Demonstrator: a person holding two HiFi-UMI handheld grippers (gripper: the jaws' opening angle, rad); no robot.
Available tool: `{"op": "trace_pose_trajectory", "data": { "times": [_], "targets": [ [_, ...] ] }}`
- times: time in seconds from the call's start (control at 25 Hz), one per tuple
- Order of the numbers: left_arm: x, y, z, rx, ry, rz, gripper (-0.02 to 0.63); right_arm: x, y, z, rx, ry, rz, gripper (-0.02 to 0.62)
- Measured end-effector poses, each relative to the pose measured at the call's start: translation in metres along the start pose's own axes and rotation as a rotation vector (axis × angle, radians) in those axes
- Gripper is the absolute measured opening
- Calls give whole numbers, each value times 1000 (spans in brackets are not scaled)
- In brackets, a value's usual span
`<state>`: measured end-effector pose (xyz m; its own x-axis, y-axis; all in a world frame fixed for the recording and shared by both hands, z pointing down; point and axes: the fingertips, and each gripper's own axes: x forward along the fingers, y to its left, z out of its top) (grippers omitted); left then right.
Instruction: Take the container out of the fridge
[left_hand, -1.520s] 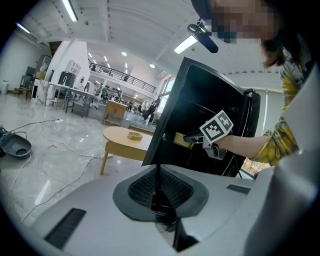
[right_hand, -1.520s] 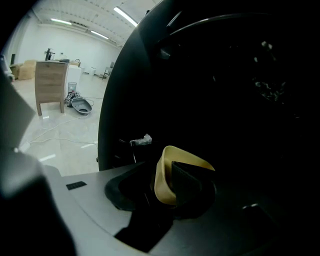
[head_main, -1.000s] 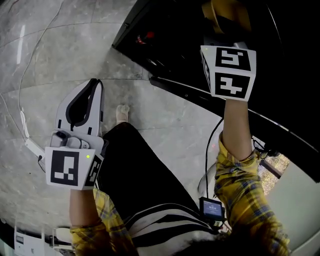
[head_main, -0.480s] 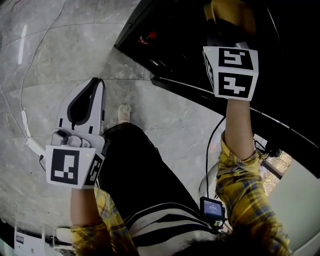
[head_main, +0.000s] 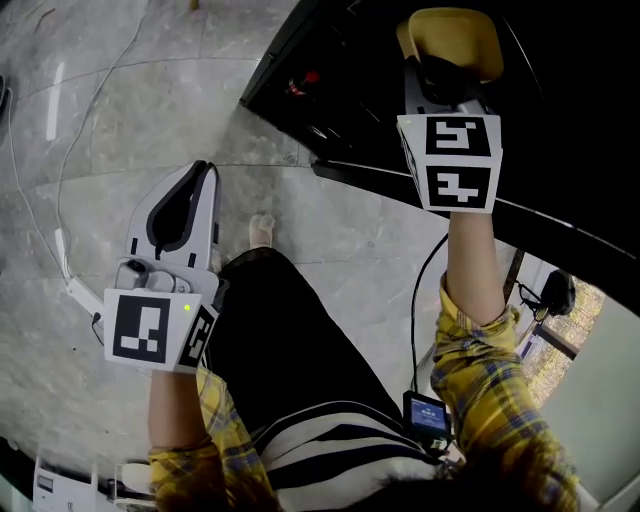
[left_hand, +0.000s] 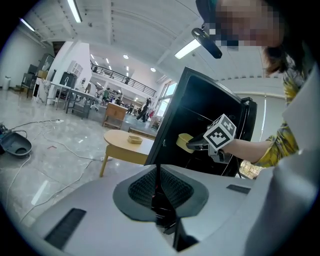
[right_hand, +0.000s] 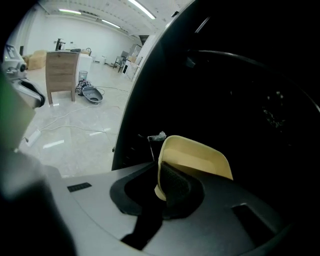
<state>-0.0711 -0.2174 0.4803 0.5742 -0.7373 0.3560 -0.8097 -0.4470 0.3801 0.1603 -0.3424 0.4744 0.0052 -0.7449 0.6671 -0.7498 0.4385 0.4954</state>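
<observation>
A pale yellow container (head_main: 450, 35) is held at the black fridge's (head_main: 330, 60) dark opening, with my right gripper (head_main: 440, 78) shut on its near wall. In the right gripper view the container (right_hand: 197, 157) stands tilted in front of the fridge interior (right_hand: 235, 75), its rim pinched by the right gripper (right_hand: 162, 187). My left gripper (head_main: 185, 195) hangs over the marble floor, shut and empty. The left gripper view shows the left gripper (left_hand: 159, 192) pointing at the fridge (left_hand: 200, 115), with the container (left_hand: 184, 142) in front of it.
White cables (head_main: 60, 200) trail over the floor at the left. The person's dark-trousered leg (head_main: 280, 330) is between the grippers. A round wooden table (left_hand: 125, 145) stands left of the fridge and a wooden cabinet (right_hand: 62, 70) farther off.
The yellow container in the right gripper shows more fully and sits a little lower in the head view. The left gripper has shifted slightly right and stays shut.
</observation>
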Motion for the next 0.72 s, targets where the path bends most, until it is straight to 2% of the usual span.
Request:
{"op": "trace_pose_trajectory", "data": {
  "times": [0.32, 0.72],
  "targets": [
    [-31, -5, 14, 19, 5, -1, 37, -35, 32, 5, 28, -6, 53, 41],
    [-76, -6, 37, 38, 6, 11, 37, -91, 57, 12, 89, -15, 81, 41]
  ]
}}
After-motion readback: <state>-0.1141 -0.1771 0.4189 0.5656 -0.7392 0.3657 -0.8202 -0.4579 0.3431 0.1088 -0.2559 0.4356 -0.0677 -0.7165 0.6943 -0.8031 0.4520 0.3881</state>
